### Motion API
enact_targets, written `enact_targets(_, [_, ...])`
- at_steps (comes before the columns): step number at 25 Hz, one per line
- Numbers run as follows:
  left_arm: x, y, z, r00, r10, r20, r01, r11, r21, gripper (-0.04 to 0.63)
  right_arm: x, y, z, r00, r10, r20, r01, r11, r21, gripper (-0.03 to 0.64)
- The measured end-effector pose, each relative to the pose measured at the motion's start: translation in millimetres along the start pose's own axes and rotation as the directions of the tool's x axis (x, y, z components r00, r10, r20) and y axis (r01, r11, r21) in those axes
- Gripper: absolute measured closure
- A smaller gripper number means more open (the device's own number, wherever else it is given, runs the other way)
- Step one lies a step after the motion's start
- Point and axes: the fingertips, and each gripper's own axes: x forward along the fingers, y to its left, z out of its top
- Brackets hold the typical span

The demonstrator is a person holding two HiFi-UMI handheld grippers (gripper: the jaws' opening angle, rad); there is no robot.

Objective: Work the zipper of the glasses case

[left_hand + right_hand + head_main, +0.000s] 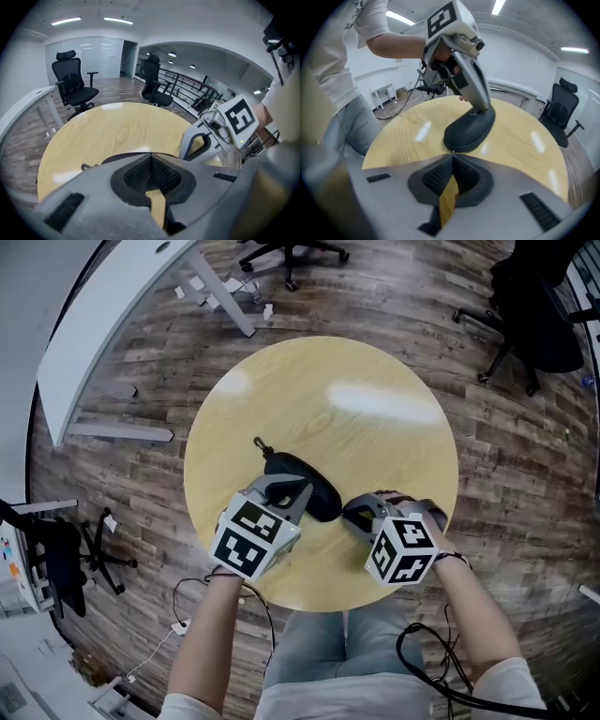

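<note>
A black zip-up glasses case (309, 486) lies in the middle of the round wooden table (375, 409), with a small clip loop (260, 443) at its far left end. My left gripper (298, 491) is shut, its tips pressing down on the top of the case (468, 129) at the far end. My right gripper (452, 154) is shut at the case's near end, with the small metal zipper pull (452, 151) pinched at its tips. In the left gripper view only the case's dark rim (117, 157) shows behind the shut jaws.
Black office chairs (539, 310) stand on the wood floor at the back right and back centre. A white desk (103, 324) runs along the left. Cables (422, 662) hang by the person's legs, close to the table's near edge (319, 607).
</note>
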Motion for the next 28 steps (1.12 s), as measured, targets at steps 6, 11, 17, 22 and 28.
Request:
enact_targets(6, [-5.4,14.8,16.5,0.999,0.034,0.020,-0.034,0.999,-0.009,0.592,-27.5,-79.2,-27.2,0.996,-0.089,0.000,0.088,0.994,-0.062,0.615])
enact_targets(11, [15.5,9.0,-4.4,0.999,0.007,-0.048,-0.009,0.999,-0.051,0.592,-17.9,-82.6,-33.3,0.999,-0.034,-0.033,0.032,0.998,-0.049,0.615])
enact_targets(17, [-7.5,-0.8,36.7,0.991,0.064,0.115,-0.062,0.998,-0.020,0.592,-17.2,-79.4,-34.4,0.996,-0.087,-0.024,0.087,0.996,-0.035,0.615])
enact_targets(22, [11.2,24.9,40.7,0.994,0.098,0.043,-0.099,0.995,0.020,0.592,-16.9,-82.5,-35.5,0.995,-0.086,-0.048,0.082,0.993,-0.086,0.615])
enact_targets(28, [21.4,32.1,28.1,0.994,0.084,0.073,-0.077,0.993,-0.094,0.592,-21.1,-78.6,-35.4,0.996,-0.070,-0.049,0.073,0.996,0.058,0.615])
